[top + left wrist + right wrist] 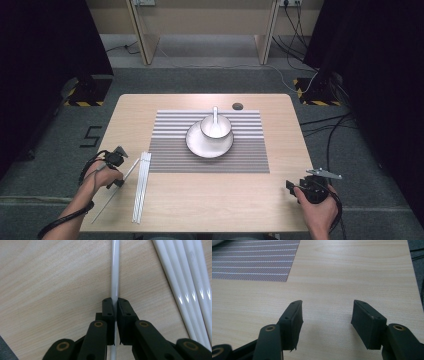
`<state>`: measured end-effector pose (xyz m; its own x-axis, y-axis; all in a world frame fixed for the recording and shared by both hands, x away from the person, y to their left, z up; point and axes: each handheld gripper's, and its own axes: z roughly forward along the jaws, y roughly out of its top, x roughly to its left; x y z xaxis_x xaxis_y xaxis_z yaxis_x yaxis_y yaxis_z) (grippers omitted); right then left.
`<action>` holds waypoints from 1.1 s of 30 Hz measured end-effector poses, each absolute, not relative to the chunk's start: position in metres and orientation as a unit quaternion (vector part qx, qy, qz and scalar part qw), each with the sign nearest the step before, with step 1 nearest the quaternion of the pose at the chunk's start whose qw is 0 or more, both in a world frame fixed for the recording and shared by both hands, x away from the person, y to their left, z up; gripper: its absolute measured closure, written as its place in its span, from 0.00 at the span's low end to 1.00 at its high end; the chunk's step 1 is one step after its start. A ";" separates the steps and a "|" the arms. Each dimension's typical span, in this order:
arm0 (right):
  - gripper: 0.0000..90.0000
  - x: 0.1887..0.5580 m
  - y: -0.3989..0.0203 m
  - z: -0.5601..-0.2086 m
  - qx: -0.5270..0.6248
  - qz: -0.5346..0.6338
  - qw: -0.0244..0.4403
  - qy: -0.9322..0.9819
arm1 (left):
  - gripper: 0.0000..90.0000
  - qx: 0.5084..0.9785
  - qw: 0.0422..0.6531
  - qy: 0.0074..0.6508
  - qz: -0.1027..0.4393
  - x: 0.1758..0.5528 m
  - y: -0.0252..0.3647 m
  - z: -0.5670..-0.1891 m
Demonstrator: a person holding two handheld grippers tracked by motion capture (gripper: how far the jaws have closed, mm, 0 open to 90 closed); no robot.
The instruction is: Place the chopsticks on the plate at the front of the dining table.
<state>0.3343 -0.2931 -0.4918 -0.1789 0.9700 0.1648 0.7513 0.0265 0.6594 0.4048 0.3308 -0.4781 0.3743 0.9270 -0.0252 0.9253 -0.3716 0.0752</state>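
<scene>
Your left gripper [115,305]: clamped on one thin glossy white chopstick [115,277]
Your right gripper [325,315]: jaws apart, over bare wood table [352,272]
Far: round white bowl [216,127] on striped mat [250,150]

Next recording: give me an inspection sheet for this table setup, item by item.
Surface: wooden table, striped placemat in the middle.
Job's things: single white chopstick gripped; bundle of white chopsticks beside it.
Clutter: bowl with spoon on plate.
Grippers: left gripper shut on the chopstick; right gripper open, nothing between.
Cables: cables on floor, right.
Surroundings: grey carpet, dark curtains.
</scene>
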 end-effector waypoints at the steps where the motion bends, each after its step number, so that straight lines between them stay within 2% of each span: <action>1: 0.47 0.335 -0.293 -0.492 0.618 0.324 0.168 0.696 | 0.94 0.829 0.037 0.558 0.012 0.405 0.331 -0.478; 33: 0.47 0.335 -0.292 -0.492 0.619 0.323 0.167 0.696 | 0.94 0.834 0.054 0.549 0.033 0.407 0.327 -0.455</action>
<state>0.3349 -0.2917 -0.4918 -0.1784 0.9696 0.1676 0.7536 0.0251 0.6568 0.4072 0.3272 -0.4547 0.3957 0.9184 -0.0044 0.9113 -0.3920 0.1258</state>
